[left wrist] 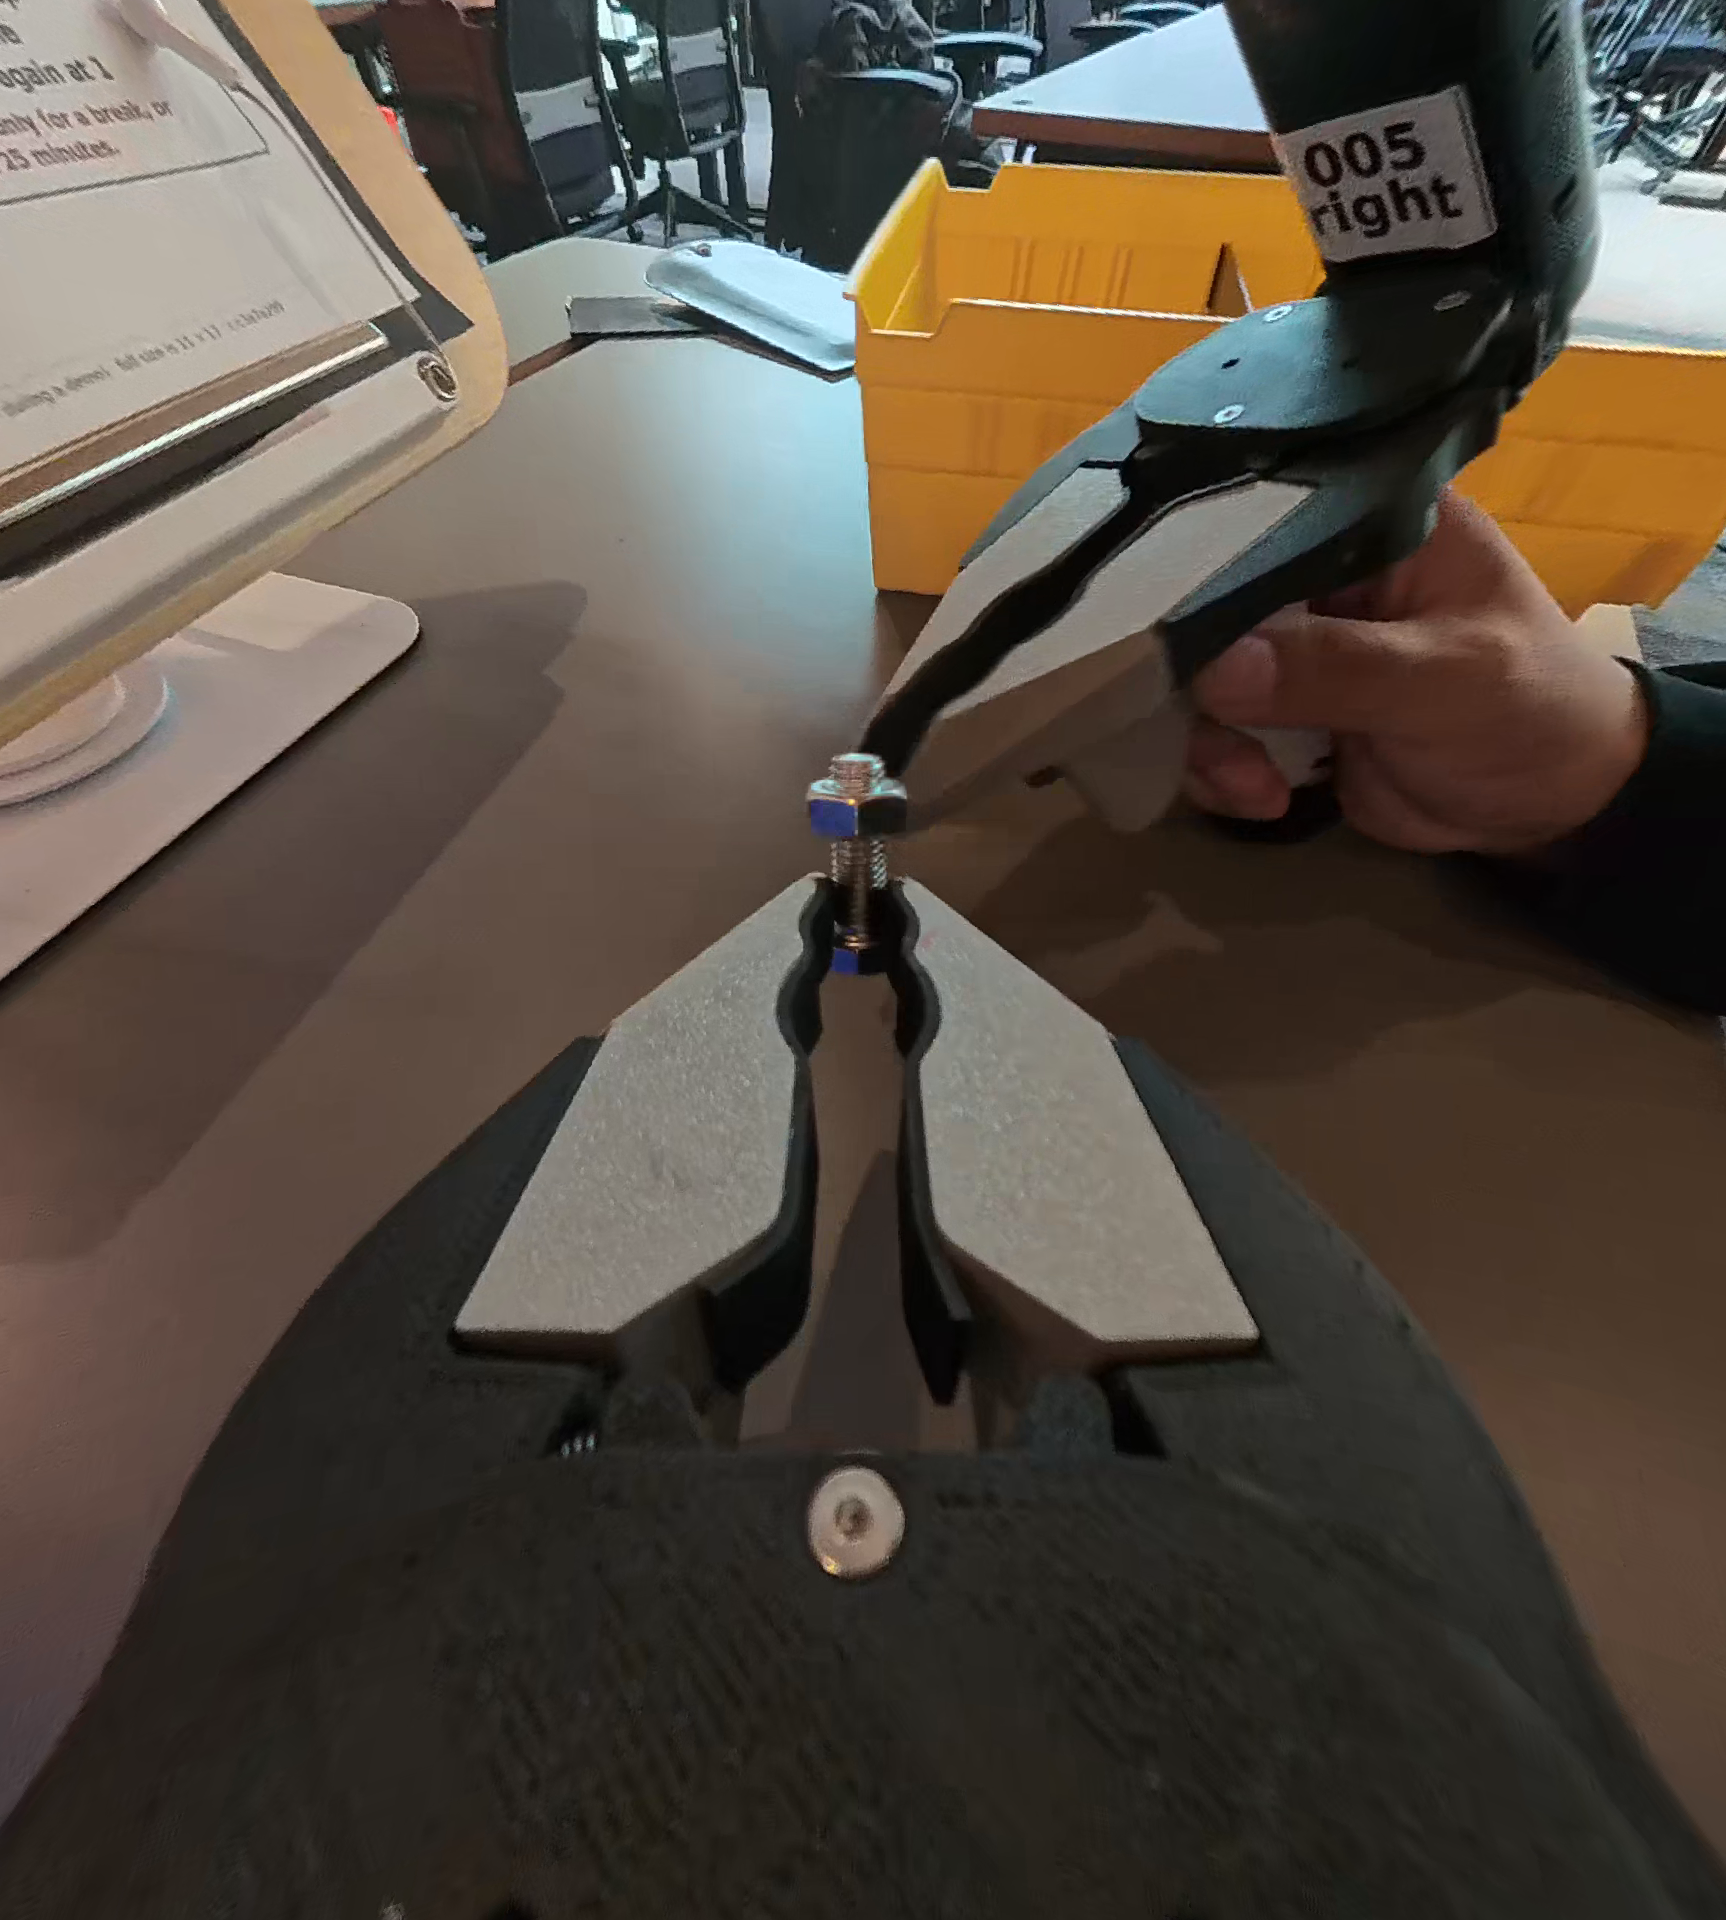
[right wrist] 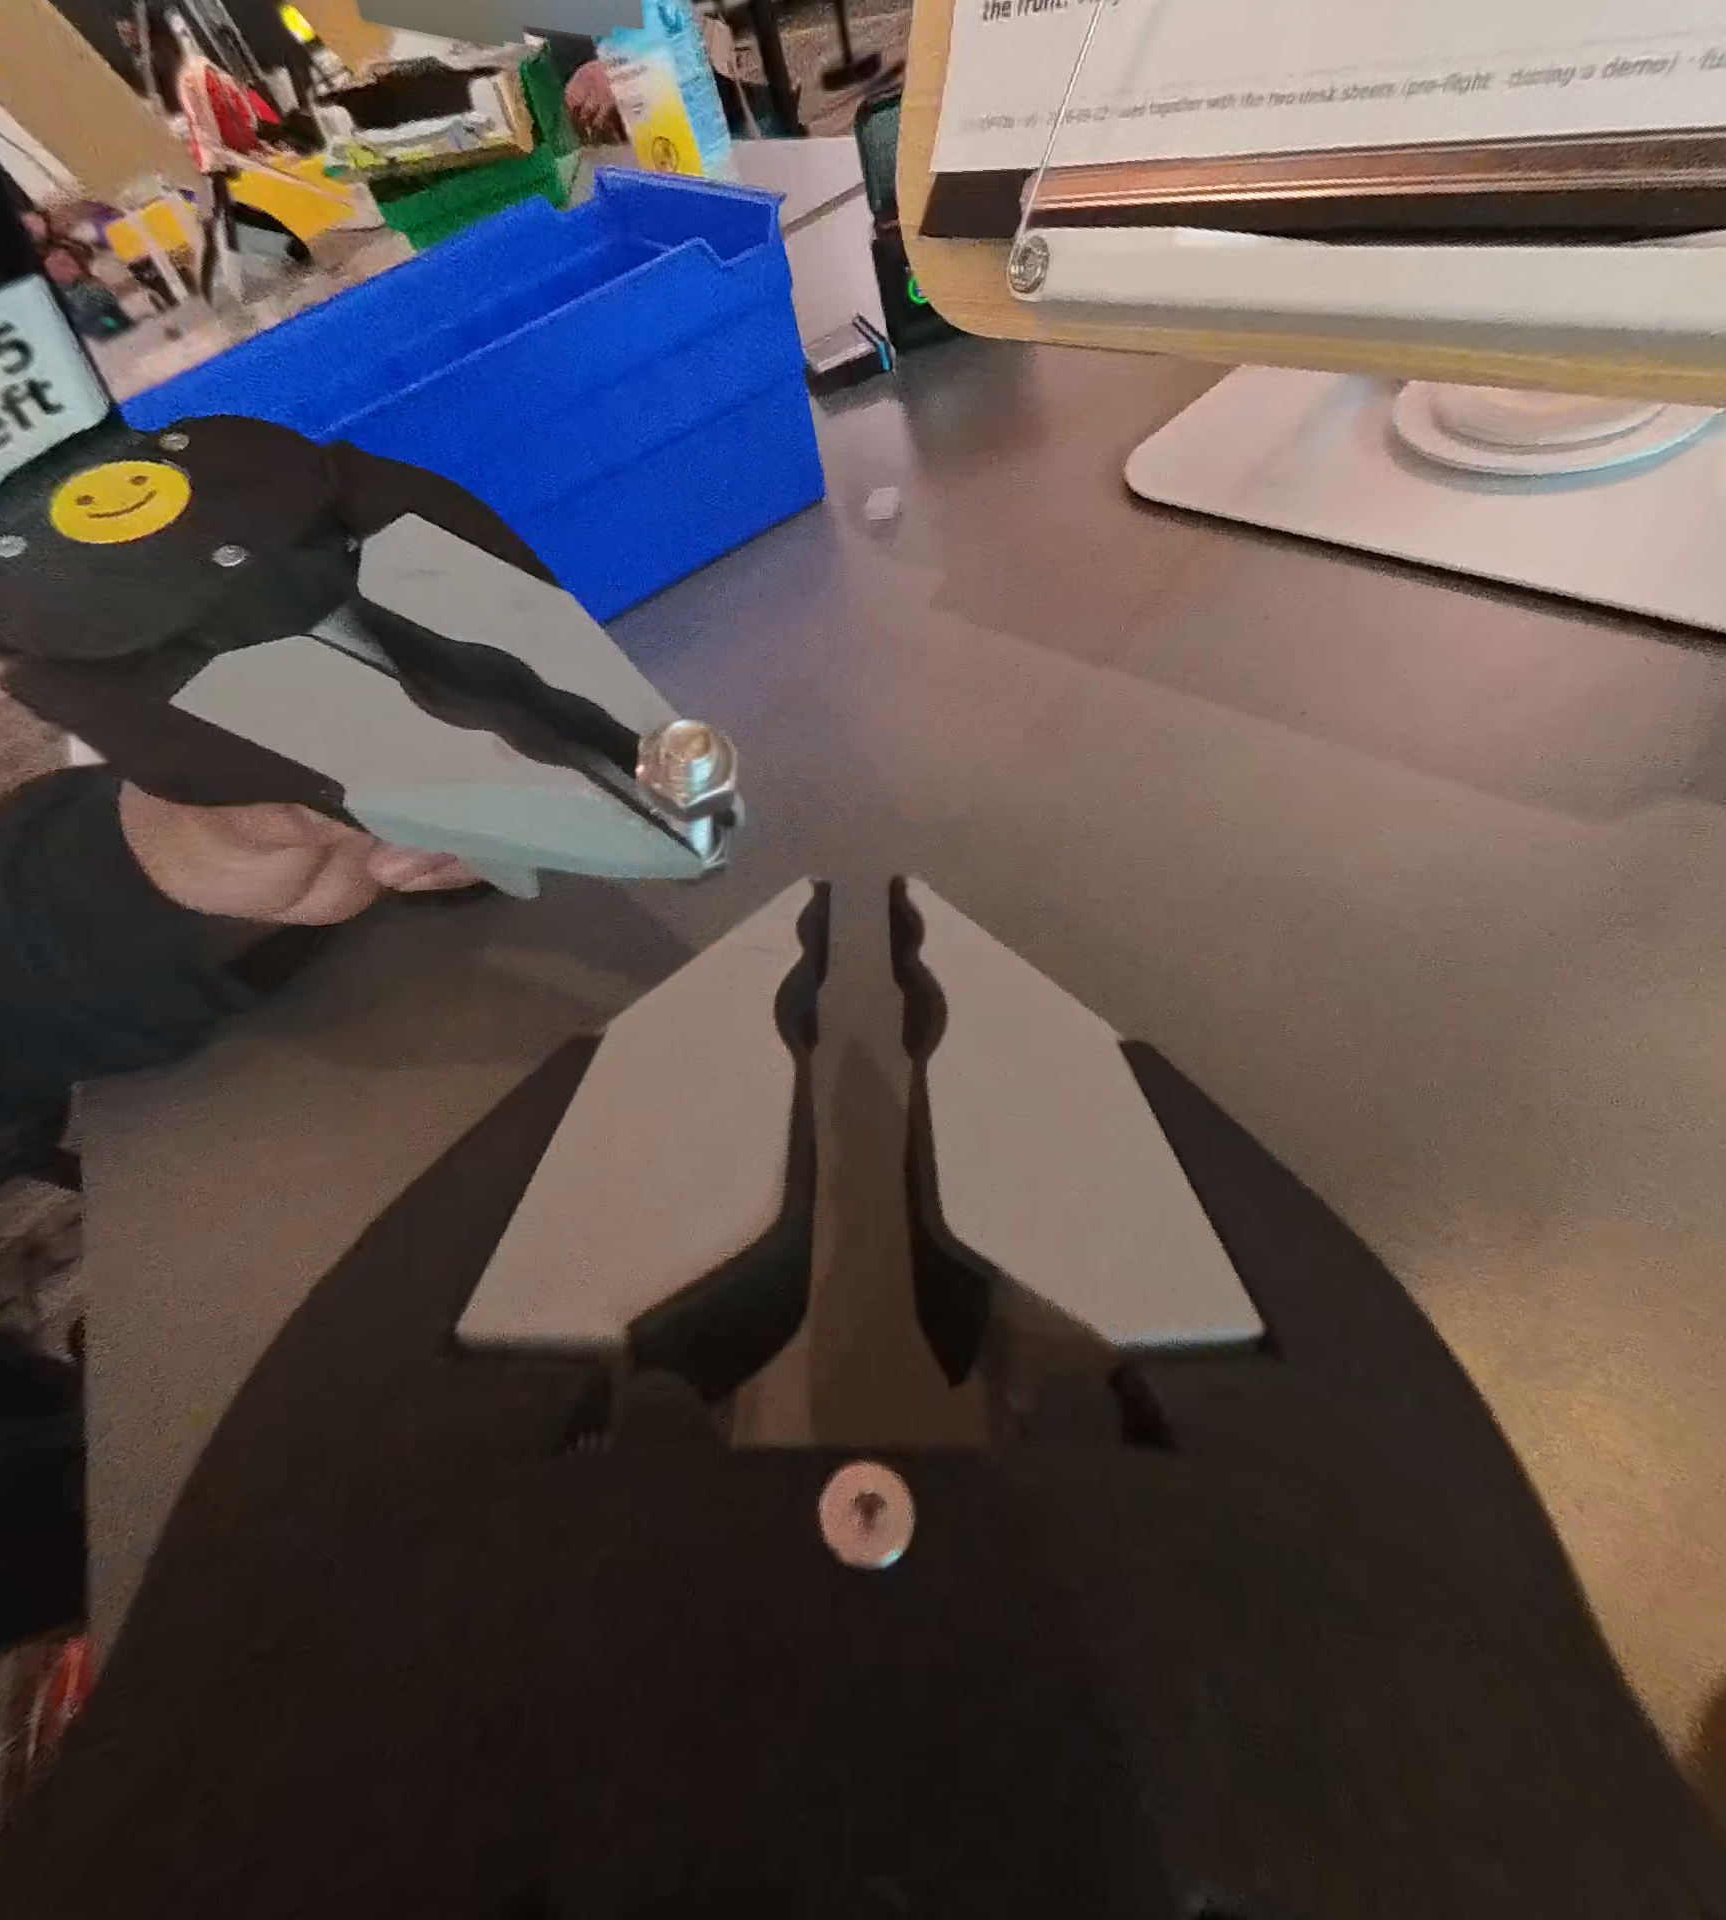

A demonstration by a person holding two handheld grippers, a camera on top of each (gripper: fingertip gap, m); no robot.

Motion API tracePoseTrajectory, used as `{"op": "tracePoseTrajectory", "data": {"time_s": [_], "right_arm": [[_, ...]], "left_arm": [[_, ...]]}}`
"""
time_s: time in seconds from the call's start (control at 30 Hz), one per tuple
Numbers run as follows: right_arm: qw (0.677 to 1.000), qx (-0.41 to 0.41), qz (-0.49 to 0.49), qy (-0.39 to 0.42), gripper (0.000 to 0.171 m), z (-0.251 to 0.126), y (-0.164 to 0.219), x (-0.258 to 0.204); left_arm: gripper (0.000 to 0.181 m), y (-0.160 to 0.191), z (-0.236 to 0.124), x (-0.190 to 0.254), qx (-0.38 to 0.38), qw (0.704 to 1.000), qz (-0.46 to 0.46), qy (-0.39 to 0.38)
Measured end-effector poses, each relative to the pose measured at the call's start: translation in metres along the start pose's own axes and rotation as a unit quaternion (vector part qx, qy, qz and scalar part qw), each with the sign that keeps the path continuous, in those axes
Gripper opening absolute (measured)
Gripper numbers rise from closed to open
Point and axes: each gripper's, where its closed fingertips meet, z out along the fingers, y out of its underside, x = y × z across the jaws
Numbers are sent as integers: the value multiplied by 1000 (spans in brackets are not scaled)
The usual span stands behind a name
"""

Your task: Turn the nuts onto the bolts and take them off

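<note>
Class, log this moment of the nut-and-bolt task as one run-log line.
left gripper: shut on bolt, upright | nut: near bolt's top | right gripper: empty, slightly open, tips beside nut | table: yellow bin behind

A dark brown tabletop (left wrist: 630, 540) fills the foreground, glossy under overhead light. Beyond it stand black office chairs (left wrist: 672, 114) and another desk (left wrist: 1119, 104) – an open office. A white stand base (right wrist: 1461, 499) sits on the table, with cluttered shelves (right wrist: 339, 135) behind.

Left tongs (left wrist: 857, 914) clamped; right tongs (right wrist: 854, 894) slightly parted.
</note>
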Motion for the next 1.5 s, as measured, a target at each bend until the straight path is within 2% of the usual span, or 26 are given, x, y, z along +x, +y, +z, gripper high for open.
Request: {"op": "tracePoseTrajectory", "data": {"time_s": [0.1, 0.2, 0.27, 0.3, 0.33, 0.4, 0.5, 0.57, 0.67, 0.7, 0.73, 0.87, 0.9, 0.97, 1.0, 1.03, 1.07, 1.1, 1.17, 1.23, 1.27, 1.37, 1.4, 1.43, 1.5], "right_arm": [[995, 45, -8, -87, 24, -6, -16, -28], [991, 61, -20, -114, 31, -6, -24, -38], [996, 19, 11, -84, 34, 4, -10, -23], [997, 1, 31, -67, 19, 5, -3, -15], [998, -14, 37, -45, 12, 4, 4, -6], [998, 10, 24, -53, 22, -3, -3, -8], [988, 76, 8, -135, 35, -13, -27, -36], [990, 58, 2, -125, 38, -6, -24, -35], [998, -13, 31, -55, 31, 8, 1, -7], [999, -24, 44, -15, 15, 7, 7, 8], [999, -19, 43, -15, 23, 3, 5, 9], [991, 81, 13, -107, 34, -9, -30, -28], [990, 75, 11, -119, 36, -7, -30, -33], [995, 27, 22, -92, 34, 6, -17, -24], [997, 9, 30, -76, 40, 8, -10, -18], [998, -5, 47, -52, 35, 8, -4, -7], [998, -17, 55, -1, 9, 6, 4, 10], [998, -23, 55, 10, 23, 2, 6, 15], [998, 28, 48, -33, 24, -4, -10, 1], [992, 83, 39, -83, 36, -10, -30, -17], [988, 98, 33, -111, 36, -12, -37, -27], [992, 49, 25, -117, 40, 2, -25, -32], [995, 22, 23, -95, 36, 7, -16, -26], [997, 3, 29, -66, 43, 10, -8, -16], [998, -35, 55, 5, 9, 9, 10, 12]], "left_arm": [[7, 4, 0, -1, -7, 1000, 4, -4], [7, 4, 1, 6, -7, 1000, 22, 6], [7, 3, 0, 3, -10, 999, 32, -10], [7, 4, 0, 2, -10, 999, 36, -11], [7, 4, -1, 0, -7, 999, 32, -11], [7, 6, -3, -4, -9, 999, 30, -16], [7, 7, -1, -1, -15, 999, 36, -11], [7, 8, 1, 3, -19, 999, 49, -9], [7, 11, 2, 0, -27, 998, 53, -15], [7, 9, 0, 0, -20, 999, 47, -10], [7, 7, -1, -2, -16, 999, 42, -11], [7, 9, -1, -2, -21, 998, 49, -14], [7, 8, -1, 0, -20, 998, 54, -13], [7, 8, -1, 2, -22, 998, 61, -17], [7, 10, -1, -2, -29, 997, 64, -28], [7, 8, -2, -3, -22, 997, 63, -28], [7, 3, -5, -1, -6, 999, 49, -15], [7, -1, -8, -3, 5, 999, 39, -16], [7, 0, -9, -7, 2, 999, 43, -27], [7, 5, -6, -5, -11, 998, 50, -26], [7, 6, -5, -3, -17, 998, 59, -25], [7, 8, -1, 5, -27, 996, 86, -25], [7, 8, 0, 3, -29, 995, 90, -34], [7, 10, -1, -3, -37, 994, 92, -49], [7, 5, -5, -2, -17, 997, 71, -33]]}}
